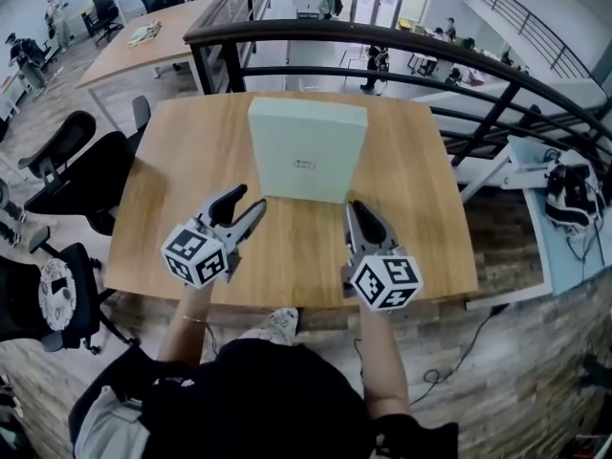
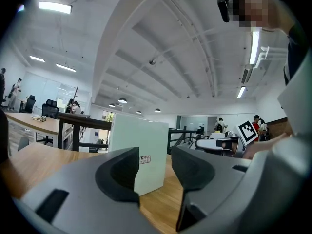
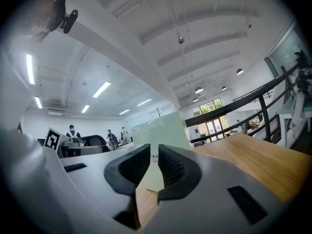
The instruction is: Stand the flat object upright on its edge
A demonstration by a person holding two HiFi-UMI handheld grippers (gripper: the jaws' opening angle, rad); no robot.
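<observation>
Box look: a flat box (image 1: 306, 151) in pale green is seen, plain-sided, with a small label (image 1: 304, 165) on the lower middle of its broad face.
Box place: it is set on the wooden table (image 1: 172, 208), about mid-width and toward the far half, well apart from both grippers.
Box pose: it is stood upright on one thin edge, with the broad labelled face turned toward the person and the thin depth running away from them.
Long axis: the face appears close to square, so a longer side cannot be told.
Left gripper (image 1: 249, 199): it is held near the table's near edge, its jaws spread wide with nothing between them.
Right gripper (image 1: 358, 208): it is held beside the left, its jaws drawn almost together with a narrow gap left and nothing gripped.
</observation>
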